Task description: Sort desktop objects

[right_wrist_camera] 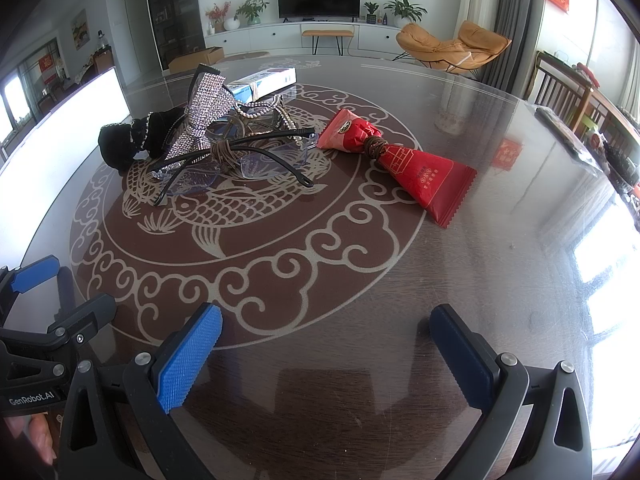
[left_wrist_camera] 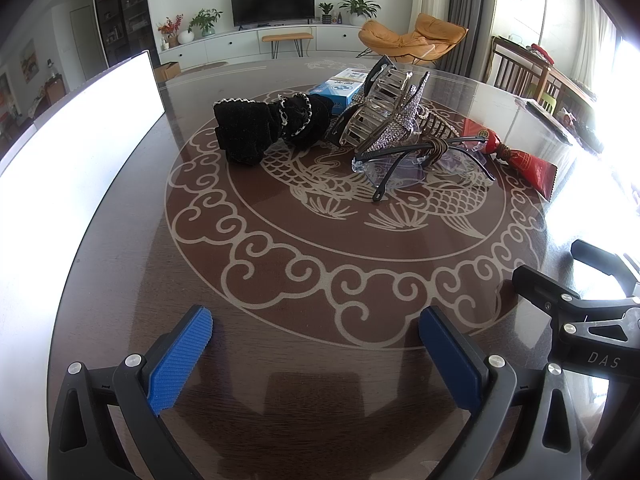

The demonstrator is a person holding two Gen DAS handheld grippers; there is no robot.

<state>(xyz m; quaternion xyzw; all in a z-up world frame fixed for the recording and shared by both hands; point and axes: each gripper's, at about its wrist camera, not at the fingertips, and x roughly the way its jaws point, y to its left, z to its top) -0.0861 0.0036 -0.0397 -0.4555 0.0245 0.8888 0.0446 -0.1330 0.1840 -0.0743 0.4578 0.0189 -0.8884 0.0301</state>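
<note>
A pile of objects lies mid-table: a black scrunchie (left_wrist_camera: 272, 128) (right_wrist_camera: 124, 144), a rhinestone hair claw (left_wrist_camera: 384, 116) (right_wrist_camera: 204, 120), rimless glasses (left_wrist_camera: 420, 160) (right_wrist_camera: 240, 164) with a brown hair tie (left_wrist_camera: 434, 148) (right_wrist_camera: 224, 150) on them, and a blue-white box (left_wrist_camera: 340, 88) (right_wrist_camera: 268, 80) behind. A red packet (left_wrist_camera: 524, 160) (right_wrist_camera: 416, 172) cinched by a brown tie lies to the right. My left gripper (left_wrist_camera: 316, 344) is open and empty near the front edge. My right gripper (right_wrist_camera: 326, 344) is open and empty beside it.
The round dark table (left_wrist_camera: 320, 280) carries a fish and cloud pattern under glass. A bright white panel (left_wrist_camera: 80, 152) stands at the left. A wooden chair (right_wrist_camera: 560, 88) and clutter sit at the far right edge. The right gripper's body (left_wrist_camera: 592, 312) shows in the left wrist view.
</note>
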